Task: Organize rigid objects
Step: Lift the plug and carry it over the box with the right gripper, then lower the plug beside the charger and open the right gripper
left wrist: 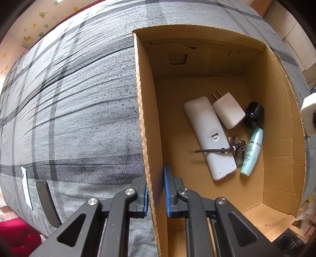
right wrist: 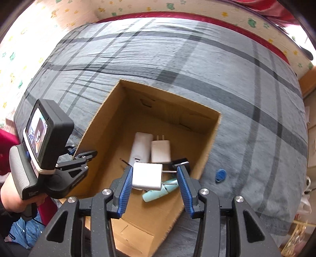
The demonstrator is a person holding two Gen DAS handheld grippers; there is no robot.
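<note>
Blue ribbed pads line both tools. Nearest in the right wrist view, the right gripper [right wrist: 154, 178] hangs over the near part of the cardboard box [right wrist: 209, 142], its jaws spread wide; a white plug adapter [right wrist: 147, 176] sits between them against the left pad [right wrist: 126, 183], prongs pointing toward the right pad without clearly reaching it, so a firm grasp cannot be confirmed. In the left wrist view, the left gripper [left wrist: 156, 195] straddles the box's near-left wall [left wrist: 144, 118], one pad outside and one inside; whether the pads press the cardboard cannot be told. On the box floor, toward its right wall, lie a pale teal tube [left wrist: 252, 152], a bunch of keys with a braided cord [left wrist: 236, 147] laid across a white remote [left wrist: 209, 136] placed face down, then a white charger [left wrist: 228, 110] with its prongs toward the far wall, and a black round object [left wrist: 254, 114] beside it. Outside the box, on the grey plaid bedcover [right wrist: 246, 94], a blue tag [right wrist: 220, 176] rests just beyond the right wall, and two flat phone-like items, one white [left wrist: 26, 187] and one dark [left wrist: 48, 204], lie well apart from the left wall. Star-patterned wallpaper [right wrist: 138, 8] stands farthest back.
</note>
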